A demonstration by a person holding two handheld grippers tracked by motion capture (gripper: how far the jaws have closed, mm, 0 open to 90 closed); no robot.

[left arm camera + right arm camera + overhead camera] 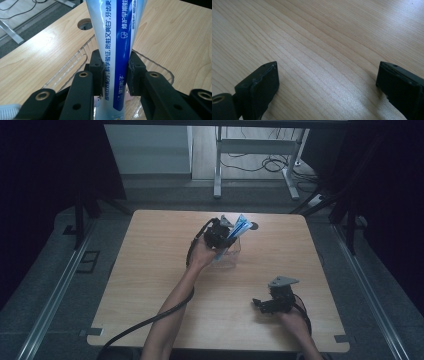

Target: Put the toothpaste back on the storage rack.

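We hold the left gripper (115, 75) closed on a blue-and-white toothpaste tube (117, 50); its two black pads (98, 72) press the tube's flat sides, and the tube stands nearly upright between them, printed with white lettering; in the high view the left gripper (220, 236) sits at the far middle of the wooden table (150, 285), with the tube (238, 229) angled up out of a clear plastic container (231, 256); we judge the step in hand to be either setting the tube down into this container or lifting it out, and we cannot tell which from one moment; the next move calls for keeping the tube upright and clear of the container's rim (82, 53) while the grip stays firm; our right gripper (267, 304) rests low at the near right of the table, well apart from the container, its jaws standing wide open over bare wood with nothing between them.

The tube's top and its cap end are cut off; a white bristled thing at the lower left corner of the left gripper view may be a toothbrush (8, 110), though little of it shows; the container's floor is hidden behind the jaws.
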